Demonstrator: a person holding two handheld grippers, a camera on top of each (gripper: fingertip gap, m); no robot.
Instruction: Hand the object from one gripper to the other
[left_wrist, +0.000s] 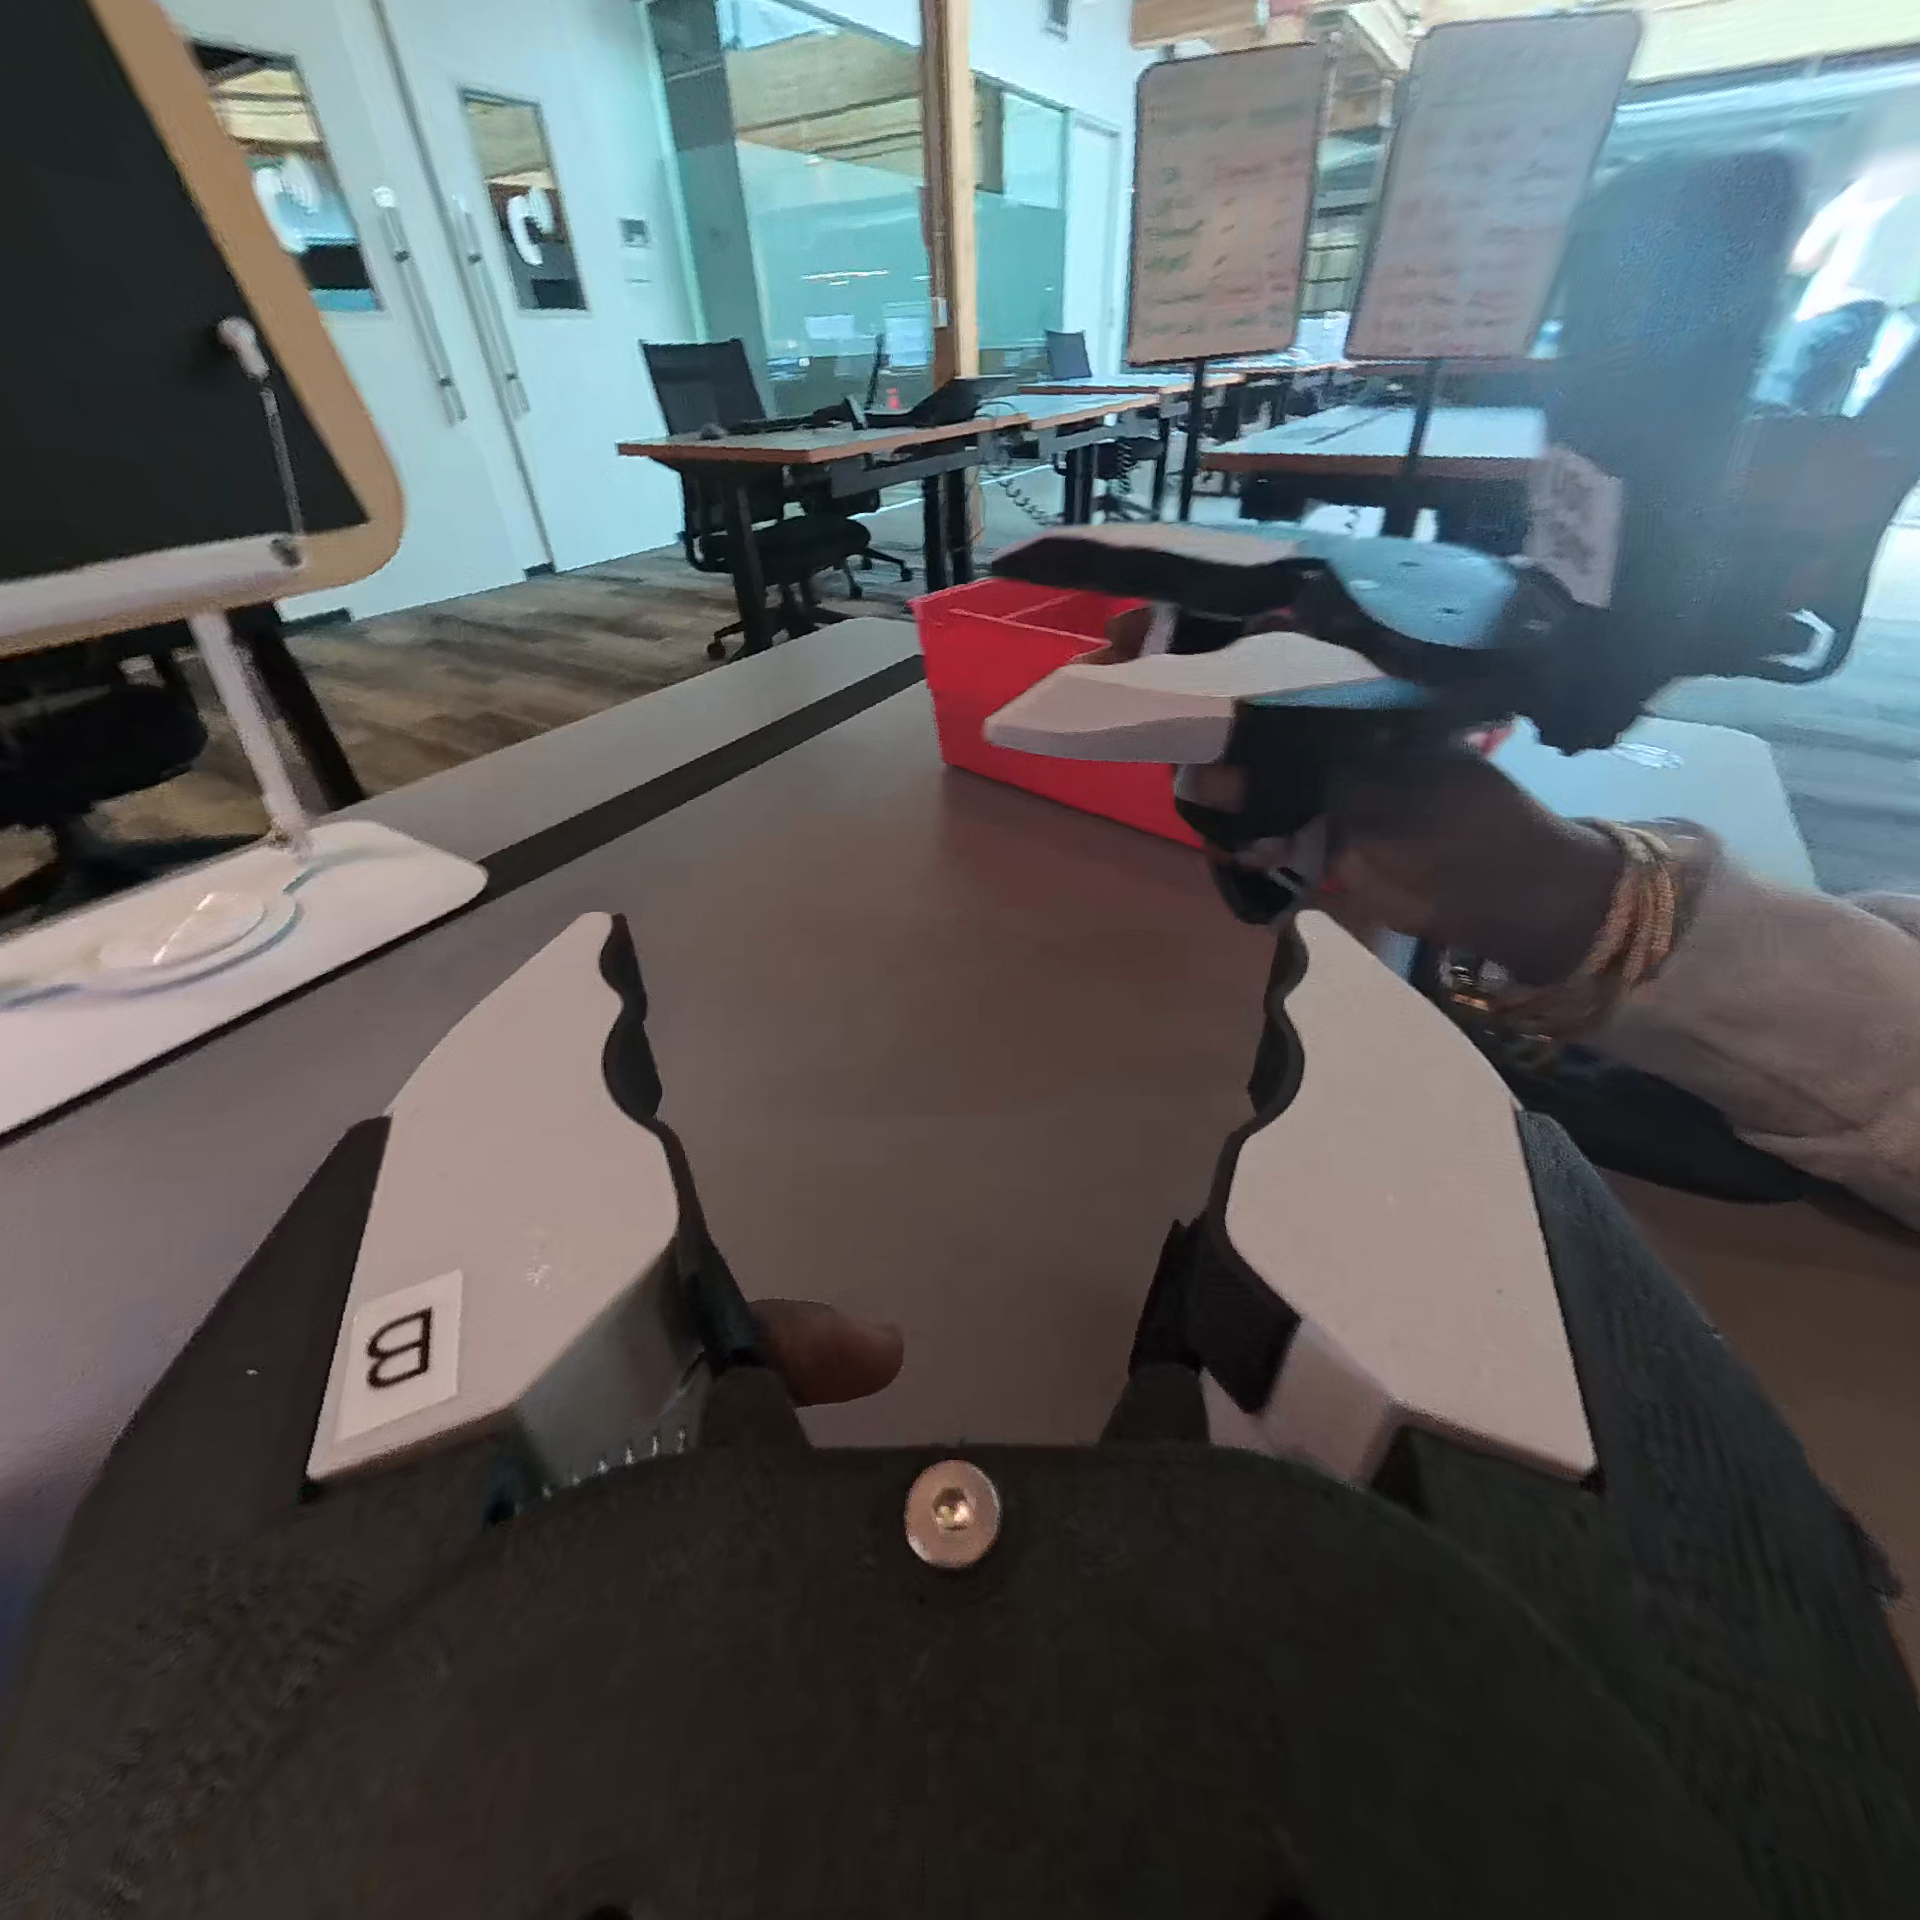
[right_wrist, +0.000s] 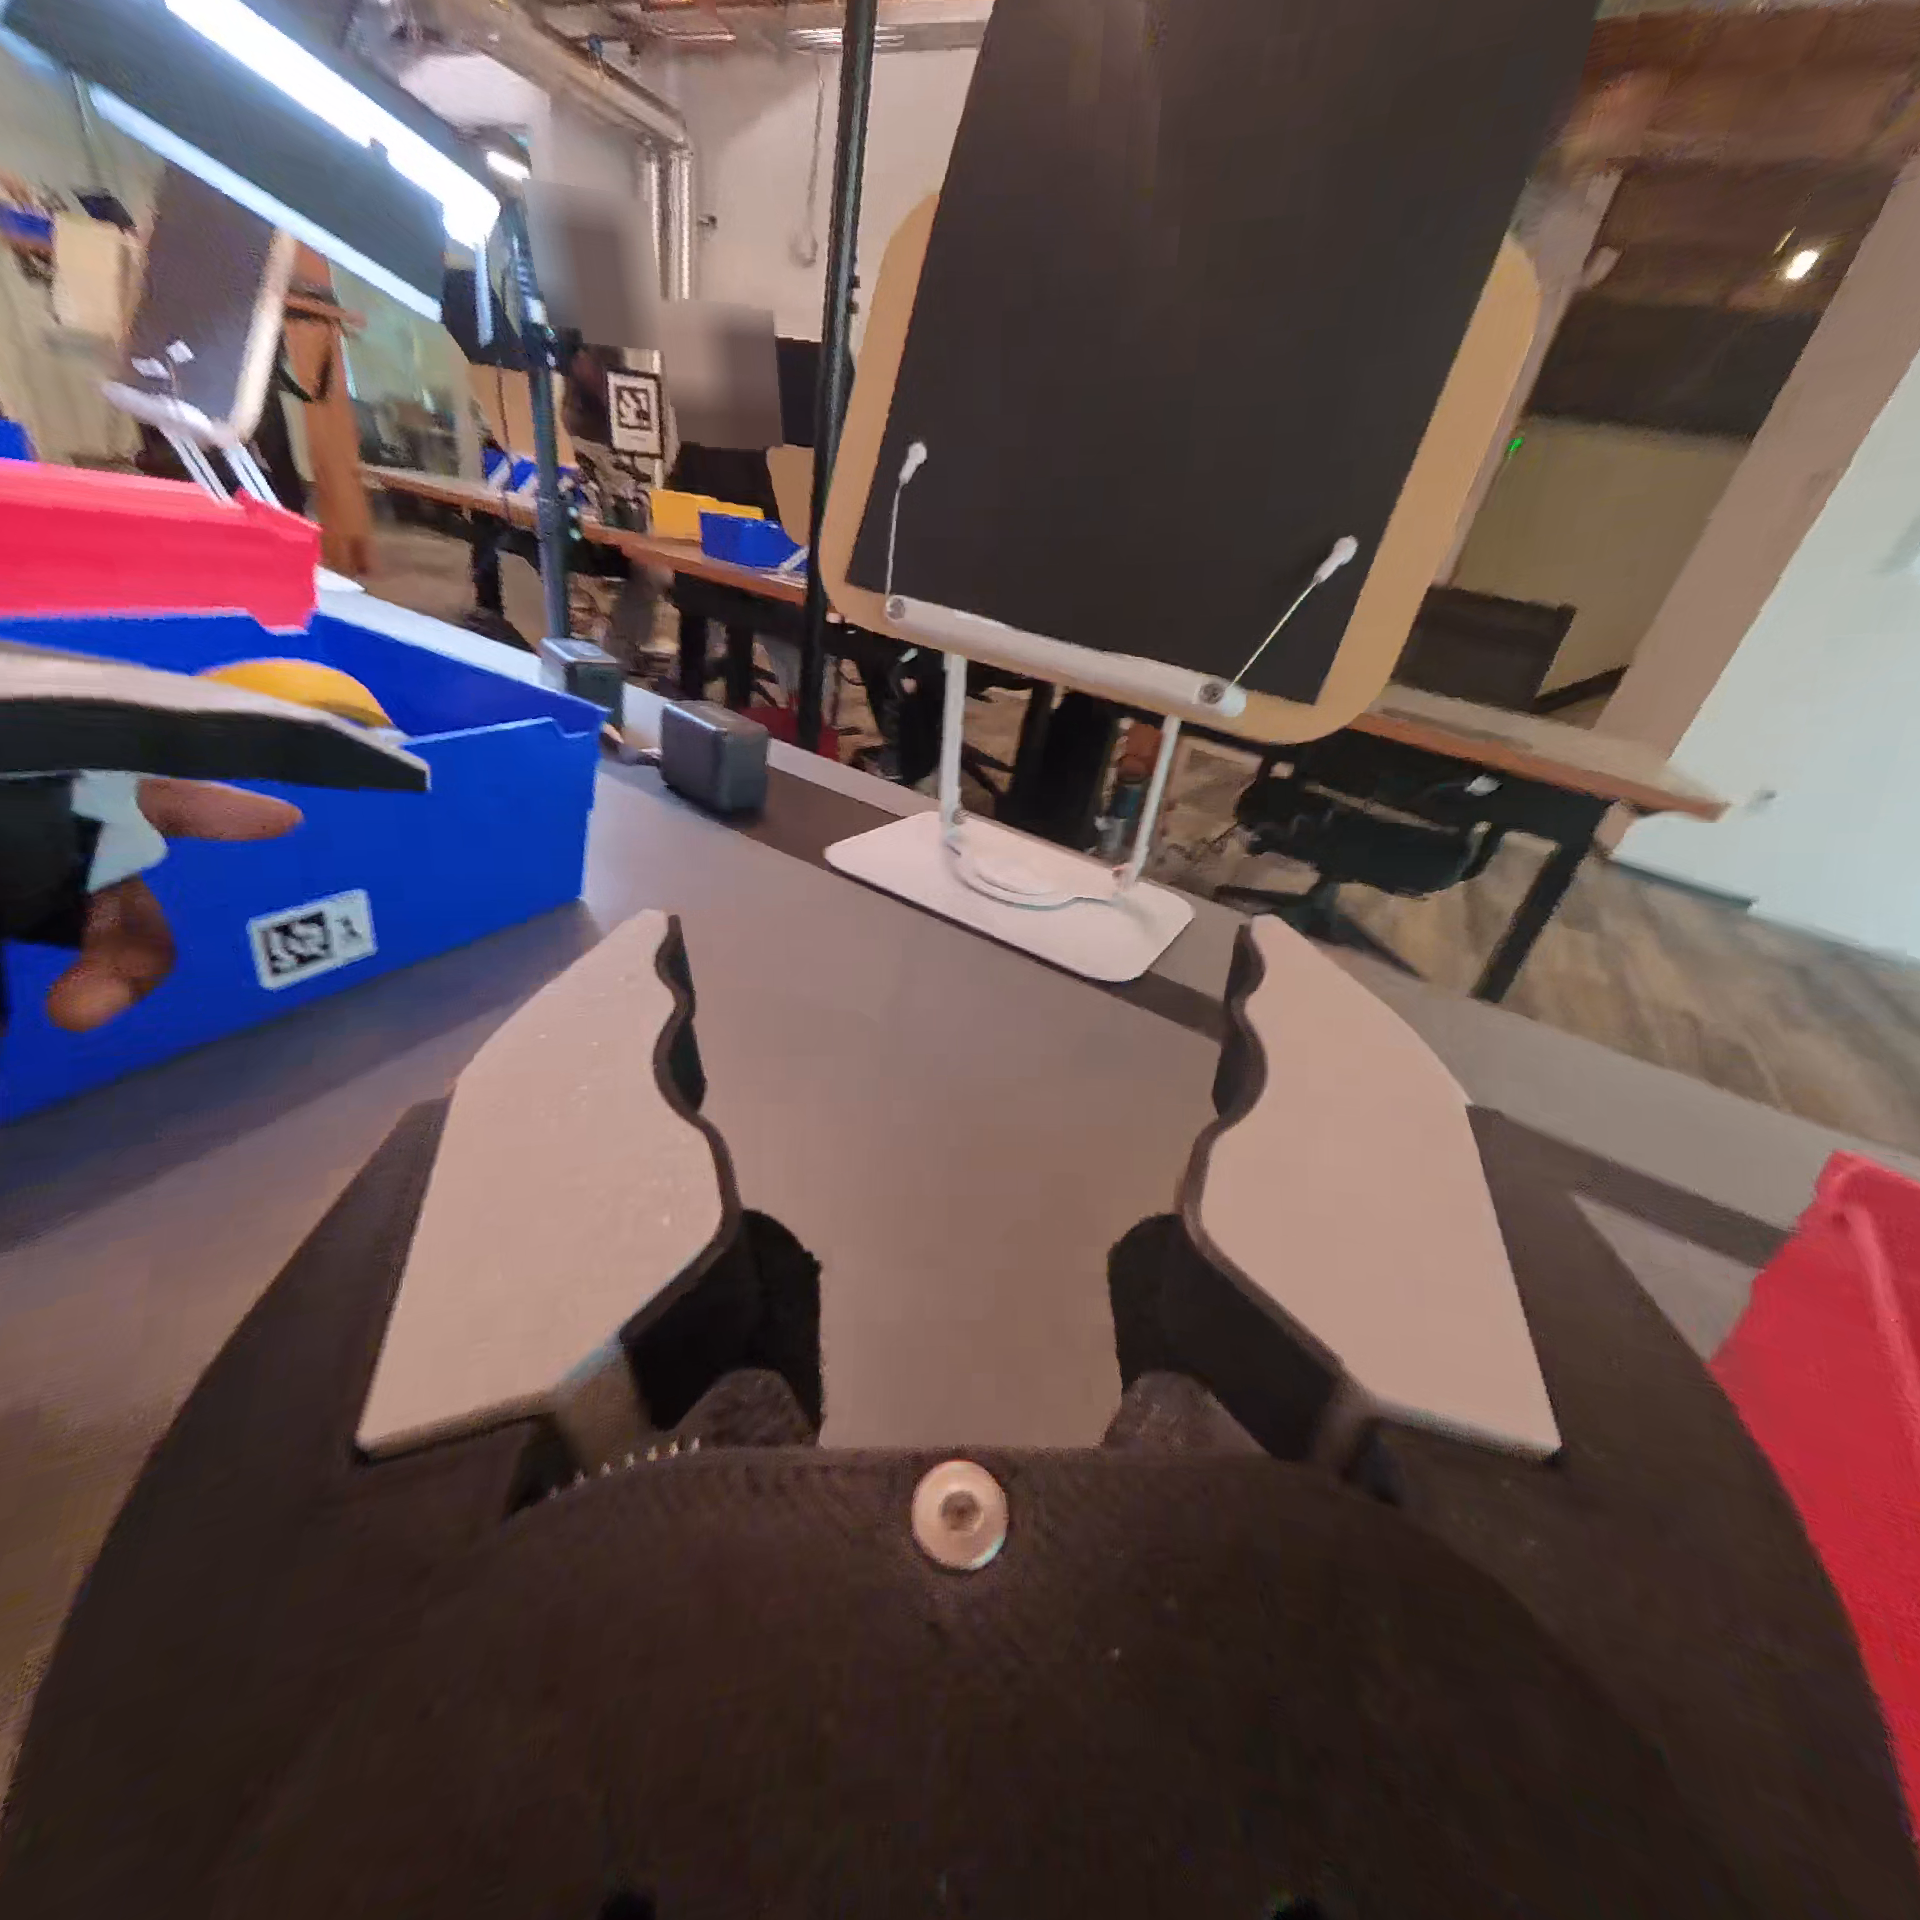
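Both my left gripper (left_wrist: 951, 1023) and right gripper (right_wrist: 956, 1023) hover over the bench (left_wrist: 935, 935), fingers spread wide and empty, ready to pick.

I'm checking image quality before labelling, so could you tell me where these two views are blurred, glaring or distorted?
Left wrist view: the right gripper and the whiteboards behind it are smeared; the left gripper is sharp; straight edges bow at the borders. Right wrist view: the light bar glares white, the red bin and blue bin blur at the left edge, and the stand is sharp.
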